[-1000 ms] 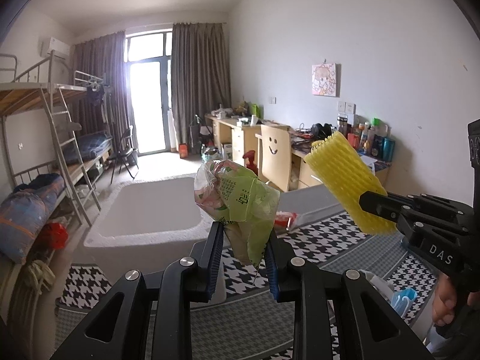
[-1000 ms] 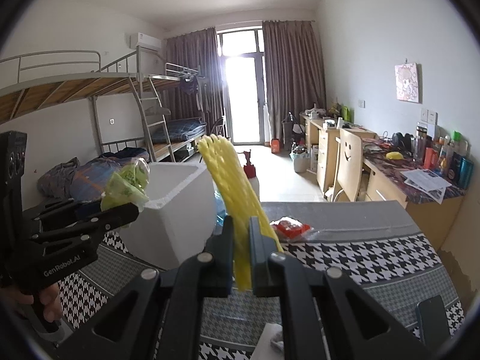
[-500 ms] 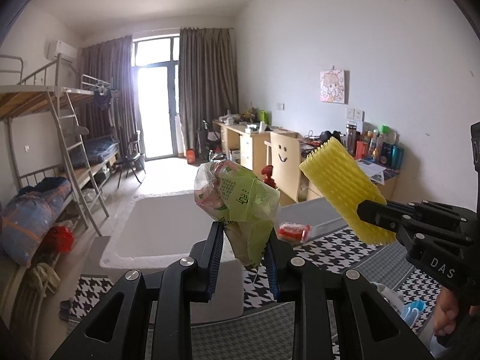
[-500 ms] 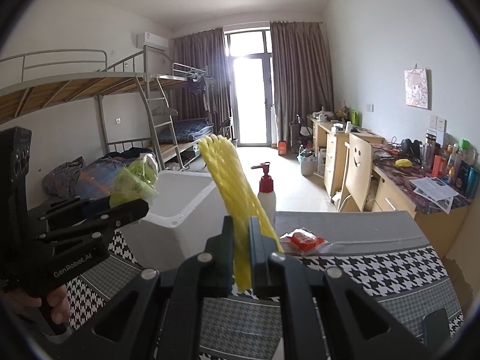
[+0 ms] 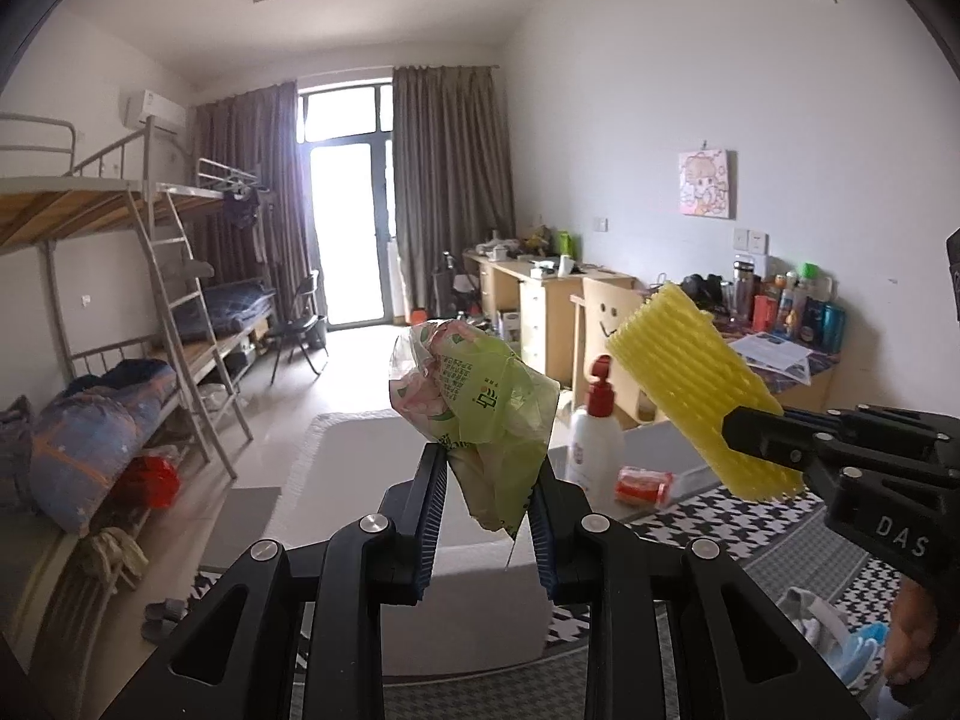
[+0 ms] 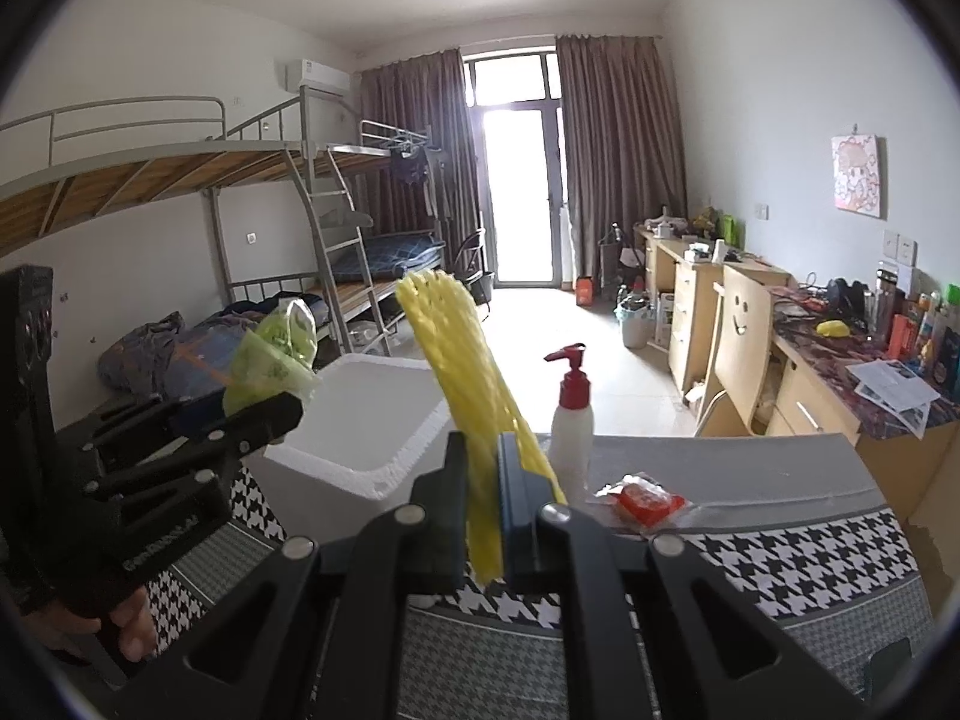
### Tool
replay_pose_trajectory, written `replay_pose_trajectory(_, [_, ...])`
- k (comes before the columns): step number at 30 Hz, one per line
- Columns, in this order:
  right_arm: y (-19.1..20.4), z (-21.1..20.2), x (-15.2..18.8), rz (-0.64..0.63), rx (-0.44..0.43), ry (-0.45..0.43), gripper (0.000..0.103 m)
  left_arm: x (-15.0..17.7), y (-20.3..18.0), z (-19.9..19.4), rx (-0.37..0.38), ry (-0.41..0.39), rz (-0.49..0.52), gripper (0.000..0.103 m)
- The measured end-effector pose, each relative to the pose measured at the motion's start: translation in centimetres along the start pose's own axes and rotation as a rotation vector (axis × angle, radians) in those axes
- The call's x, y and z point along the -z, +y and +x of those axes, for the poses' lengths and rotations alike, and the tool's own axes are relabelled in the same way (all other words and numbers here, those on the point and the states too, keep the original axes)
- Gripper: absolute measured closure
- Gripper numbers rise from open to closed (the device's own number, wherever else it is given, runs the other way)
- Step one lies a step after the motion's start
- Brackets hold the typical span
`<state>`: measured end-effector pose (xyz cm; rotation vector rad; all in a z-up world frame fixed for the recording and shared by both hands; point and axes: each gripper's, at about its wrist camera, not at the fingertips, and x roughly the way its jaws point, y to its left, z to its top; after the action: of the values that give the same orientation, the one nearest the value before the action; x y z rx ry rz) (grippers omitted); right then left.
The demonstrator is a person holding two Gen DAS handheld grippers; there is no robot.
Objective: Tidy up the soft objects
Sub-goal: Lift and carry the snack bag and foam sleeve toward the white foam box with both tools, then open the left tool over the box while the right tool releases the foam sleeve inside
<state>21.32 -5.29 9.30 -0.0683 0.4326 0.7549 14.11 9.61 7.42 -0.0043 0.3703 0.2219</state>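
My left gripper [image 5: 485, 480] is shut on a crumpled green and pink plastic packet [image 5: 474, 402], held up in the air over the white foam box [image 5: 372, 480]. In the right wrist view the same packet [image 6: 273, 360] sticks out of the left gripper [image 6: 282, 405] at the left. My right gripper [image 6: 483, 456] is shut on a yellow foam net sleeve [image 6: 462, 372], flattened between its pads and standing upright. In the left wrist view that sleeve [image 5: 690, 384] shows at the right, gripped at its lower end by the right gripper [image 5: 735, 429].
The foam box [image 6: 372, 420] stands open on a table with a houndstooth cloth [image 6: 810, 558]. Beside it stand a white pump bottle with a red top [image 6: 573, 420] and a red wrapped packet [image 6: 645, 498]. Bunk beds line the left wall and desks the right.
Both grippers have risen a little and moved forward with their loads. The pump bottle has come into sight behind the foam box. Neither grip has changed.
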Motion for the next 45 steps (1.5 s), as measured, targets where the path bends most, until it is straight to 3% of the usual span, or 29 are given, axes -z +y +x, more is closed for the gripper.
replay_pose_trajectory(22, [1.9, 3.8, -2.6, -0.027, -0.023, 0.021, 0.091, -1.6, 2.1, 2.4, -0.062, 0.018, -0.043, 0.075])
replay_pose_trajectory(45, [3.3, 8.1, -3.2, -0.035, 0.0, 0.108, 0.091, -0.8, 3.9, 7.3, -0.062, 0.156, -0.093, 0.075])
